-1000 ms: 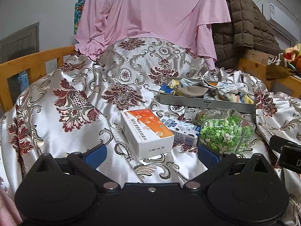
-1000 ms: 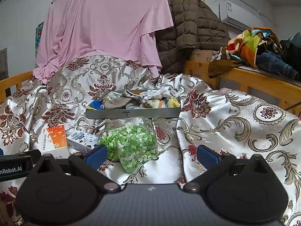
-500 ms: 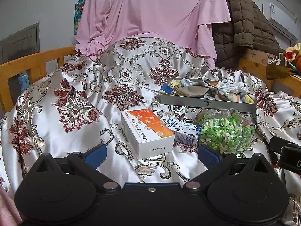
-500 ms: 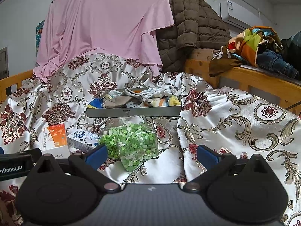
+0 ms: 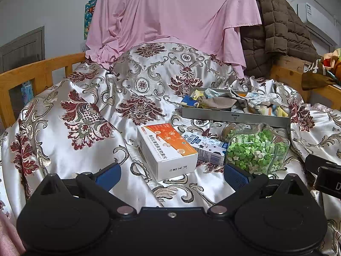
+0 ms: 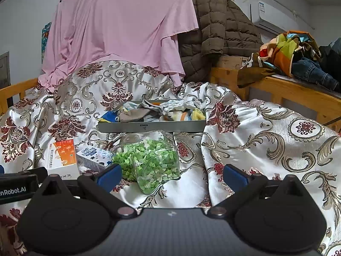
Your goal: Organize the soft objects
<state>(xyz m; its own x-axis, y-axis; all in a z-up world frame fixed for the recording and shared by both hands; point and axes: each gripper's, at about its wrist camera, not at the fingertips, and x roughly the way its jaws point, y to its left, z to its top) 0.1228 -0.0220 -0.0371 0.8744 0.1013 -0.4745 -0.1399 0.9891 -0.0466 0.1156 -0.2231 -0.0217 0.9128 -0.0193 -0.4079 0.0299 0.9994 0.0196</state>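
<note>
Satin bedding (image 5: 89,149) with a maroon and gold floral print is covering the whole working surface, bunching into folds inside a wooden bed frame (image 5: 38,72). Behind it, a pink sheet (image 5: 170,17) is hanging across the upper middle of both views, with a brown quilted jacket (image 6: 215,32) draped just to its right and an air conditioner (image 6: 270,19) sitting high on the wall at the upper right of the right wrist view.

Right of centre in the left wrist view, a grey tray (image 5: 234,117) is resting on the bedding, and a heap of socks and small cloths (image 5: 234,102) is lying inside it; in the right wrist view the same tray (image 6: 153,127) is sitting at mid-frame. In front of the tray, 3 items are lying in a row: an orange and white box (image 5: 168,151), a blue and white carton (image 5: 204,147) touching its right side, and a clear bag of green pieces (image 5: 255,151) beside that.

The left gripper (image 5: 171,173) is hovering low at the bottom of its frame with both blue-padded fingers (image 5: 108,173) spread wide and grasping nothing, the box lying just ahead between them. The right gripper (image 6: 171,173) is likewise spread wide and empty, its fingers (image 6: 234,176) flanking the near end of the green bag (image 6: 149,164). Part of the left tool's black body is showing at the lower left edge of the right wrist view.
</note>
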